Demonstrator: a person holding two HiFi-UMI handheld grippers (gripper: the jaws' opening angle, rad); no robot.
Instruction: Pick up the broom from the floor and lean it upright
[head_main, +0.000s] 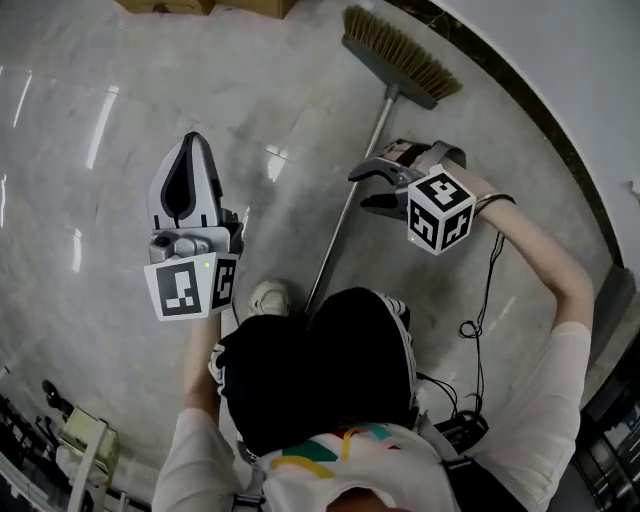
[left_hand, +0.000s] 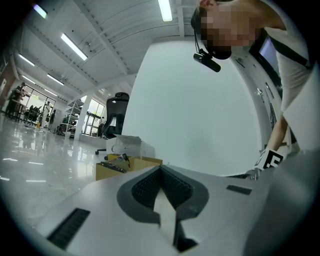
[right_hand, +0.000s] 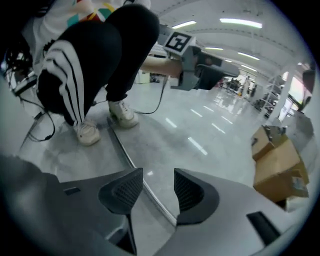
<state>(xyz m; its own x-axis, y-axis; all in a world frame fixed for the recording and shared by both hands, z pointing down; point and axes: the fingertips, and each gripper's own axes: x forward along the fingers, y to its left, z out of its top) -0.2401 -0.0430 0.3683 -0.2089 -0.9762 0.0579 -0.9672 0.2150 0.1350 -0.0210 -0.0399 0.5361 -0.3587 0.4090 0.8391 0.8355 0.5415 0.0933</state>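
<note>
The broom (head_main: 385, 75) lies flat on the grey floor, its tan bristle head at the top and its thin metal handle (head_main: 347, 208) running down toward the person's shoes. My right gripper (head_main: 366, 187) is open just right of the handle, low over it. In the right gripper view the handle (right_hand: 131, 164) passes along the floor between and below the spread jaws of the right gripper (right_hand: 158, 187). My left gripper (head_main: 190, 165) hangs to the left, well away from the broom, jaws closed together. In the left gripper view the left gripper (left_hand: 161, 187) points at a white wall with nothing held.
A cardboard box (head_main: 205, 6) sits at the top edge, also seen as a cardboard box (left_hand: 127, 166) and a cardboard box (right_hand: 276, 162). A dark skirting (head_main: 520, 95) runs along the white wall at right. The person's shoes (head_main: 268, 297) stand by the handle's end. Cables (head_main: 478, 325) trail at right.
</note>
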